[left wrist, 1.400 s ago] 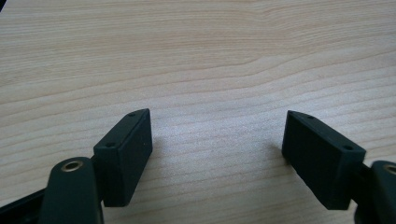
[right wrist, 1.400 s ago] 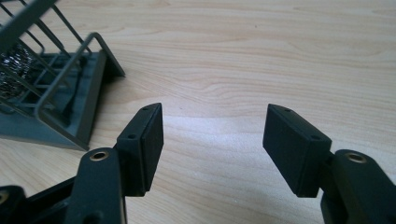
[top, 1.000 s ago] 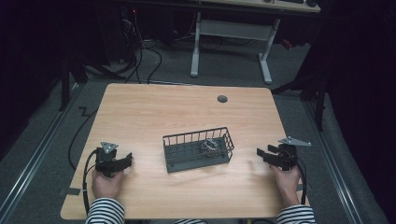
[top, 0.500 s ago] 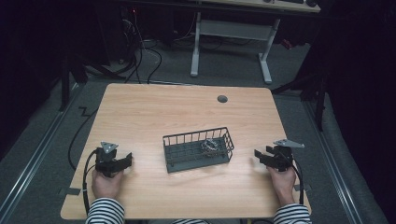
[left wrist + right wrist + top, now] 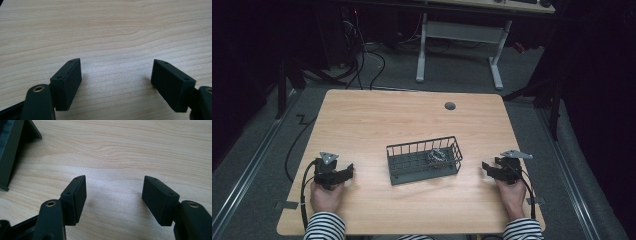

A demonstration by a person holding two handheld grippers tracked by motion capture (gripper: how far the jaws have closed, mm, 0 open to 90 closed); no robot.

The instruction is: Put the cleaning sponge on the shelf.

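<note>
A dark wire basket point(image 5: 412, 167) stands in the middle of the wooden table point(image 5: 412, 120), with a small shiny tangle of metal point(image 5: 437, 155) in its right half. My left gripper point(image 5: 348, 172) rests on the table left of the basket, open, with bare wood between its pads point(image 5: 68, 80). My right gripper point(image 5: 486, 167) lies right of the basket and points at it. Its jaws have just been opening and nothing is between its pads point(image 5: 76, 195). A corner of the basket point(image 5: 10, 150) sits at the upper left of the right gripper view.
A round cable hole point(image 5: 450, 106) sits near the table's far edge. Beyond the table stands a white-legged desk point(image 5: 422, 50), with cables point(image 5: 372, 60) on the grey floor. Bare wood surrounds the basket on all sides.
My right gripper has edged slightly left toward the basket. The left gripper and the basket have stayed put.
</note>
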